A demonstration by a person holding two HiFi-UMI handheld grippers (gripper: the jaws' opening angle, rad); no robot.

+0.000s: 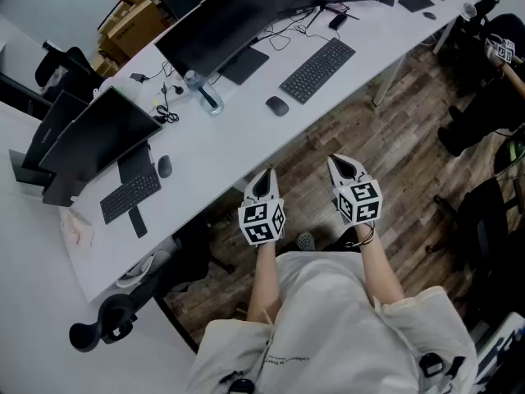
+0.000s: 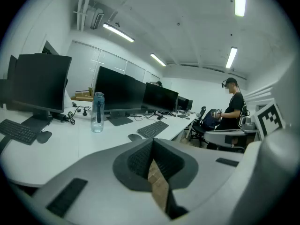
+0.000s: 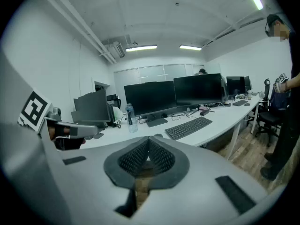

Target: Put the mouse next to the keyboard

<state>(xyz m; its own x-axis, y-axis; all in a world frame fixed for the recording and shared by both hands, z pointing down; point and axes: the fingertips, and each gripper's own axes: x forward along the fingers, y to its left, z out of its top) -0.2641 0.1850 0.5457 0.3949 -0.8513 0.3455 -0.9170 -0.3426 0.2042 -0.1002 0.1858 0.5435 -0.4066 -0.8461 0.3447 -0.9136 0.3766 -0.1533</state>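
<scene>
- The left gripper (image 1: pixel 267 174) and right gripper (image 1: pixel 339 163) hang side by side over the wooden floor (image 1: pixel 402 130), just short of the edge of the white desk (image 1: pixel 234 142), both tilted a little downward.
- The mouse (image 1: pixel 277 106) lies on the desk ahead of both grippers, well apart from them. In the head view it sits above the gap between the two, nearer the left one.
- It lies just left of the keyboard (image 1: pixel 318 70), close to that keyboard's near corner but not touching it.
- Two grippers are in the person's hands, one in each.
- Along this stretch of desk there are two mice and two keyboards. The second mouse (image 1: pixel 165 167) lies just beside the second keyboard (image 1: pixel 130 195), far off to the left.
- A further dark board at the desk's far end is too small to tell.
- Three monitors (image 1: pixel 215 25) show in the right gripper view, and one clear bottle (image 1: pixel 201 91) stands upright between the two keyboards.
- One other person (image 2: pixel 233 108) stands at the right end of the desk.
- The left gripper's jaws are closed tip to tip with nothing between them, and they touch nothing.
- The right gripper's jaws are likewise closed and empty, clear of the desk.
</scene>
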